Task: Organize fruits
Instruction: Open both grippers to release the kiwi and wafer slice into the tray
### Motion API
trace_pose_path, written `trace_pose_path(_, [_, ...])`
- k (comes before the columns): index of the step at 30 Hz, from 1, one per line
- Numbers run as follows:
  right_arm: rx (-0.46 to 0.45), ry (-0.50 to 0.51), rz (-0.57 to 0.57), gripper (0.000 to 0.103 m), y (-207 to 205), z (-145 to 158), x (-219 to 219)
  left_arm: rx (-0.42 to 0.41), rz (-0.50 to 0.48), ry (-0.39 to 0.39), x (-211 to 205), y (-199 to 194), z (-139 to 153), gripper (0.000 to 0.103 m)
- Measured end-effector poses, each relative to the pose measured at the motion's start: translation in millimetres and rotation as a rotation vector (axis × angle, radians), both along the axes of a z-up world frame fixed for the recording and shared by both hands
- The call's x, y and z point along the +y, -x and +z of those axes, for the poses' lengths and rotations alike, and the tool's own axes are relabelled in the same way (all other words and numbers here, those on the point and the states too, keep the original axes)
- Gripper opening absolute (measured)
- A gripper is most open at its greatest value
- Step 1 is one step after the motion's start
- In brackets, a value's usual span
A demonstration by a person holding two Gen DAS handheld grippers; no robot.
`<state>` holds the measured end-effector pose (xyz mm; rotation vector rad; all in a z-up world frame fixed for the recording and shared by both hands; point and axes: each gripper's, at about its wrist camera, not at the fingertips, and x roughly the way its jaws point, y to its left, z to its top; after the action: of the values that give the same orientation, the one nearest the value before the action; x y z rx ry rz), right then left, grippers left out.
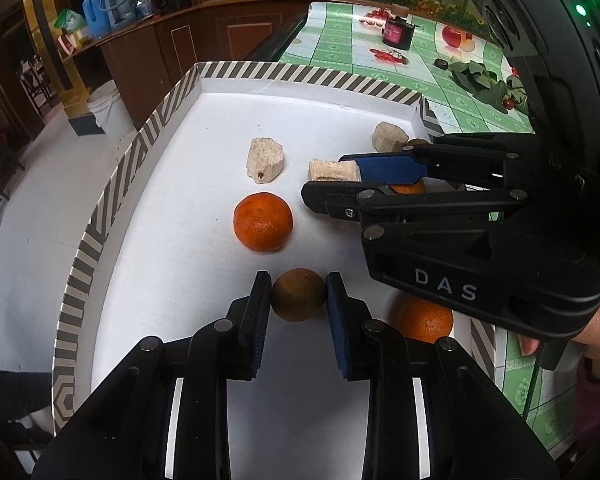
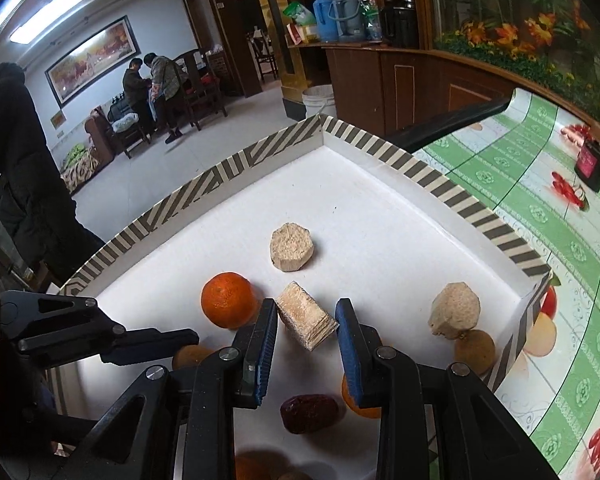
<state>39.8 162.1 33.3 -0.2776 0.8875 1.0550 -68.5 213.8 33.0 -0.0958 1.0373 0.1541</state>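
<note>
Left wrist view first: the striped tray [image 1: 148, 136] fills the frame, and on its left half sits a bright mandarin [image 1: 263, 221]. Just right of it, the left hand-held gripper [image 1: 298, 300] has its two pads flanking a round brown fruit [image 1: 298, 295], close on both sides, though whether they actually touch it I cannot tell. That fruit lies dead ahead between the fingers, so this hand is by far the nearer one. Further right, the right hand-held gripper [image 1: 328, 178] reaches across, jaws narrow with nothing between the tips. In its own view it sits wider, the beige block [image 2: 310, 322] just ahead of it and a dark red date [image 2: 309, 413] below. Count: three mandarins, at least two brown fruits, one date, three beige blocks.
</note>
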Motion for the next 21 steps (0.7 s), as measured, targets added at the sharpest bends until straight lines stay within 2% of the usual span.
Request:
trace_pose_path(6, [0.001,0.007,-0.002,0.029,1,2,-2,0.022,0.007,-0.02,-2,-1,-3,0.031])
trace_pose_path(10, [0.01,-0.012,-0.009,0.031,-1,4,-8,0.021,0.011,-0.015,-2,0,-2,0.054])
trace_pose_path(15, [0.002,-0.007,-0.01,0.032,1,6,-8,0.013,0.023,-0.016,-1,2,1,0.054])
trace_pose_path(21, [-0.004,-0.055,-0.039,0.032,9,17,-28,-0.017,0.032,-0.033,-4,4,8,0.054])
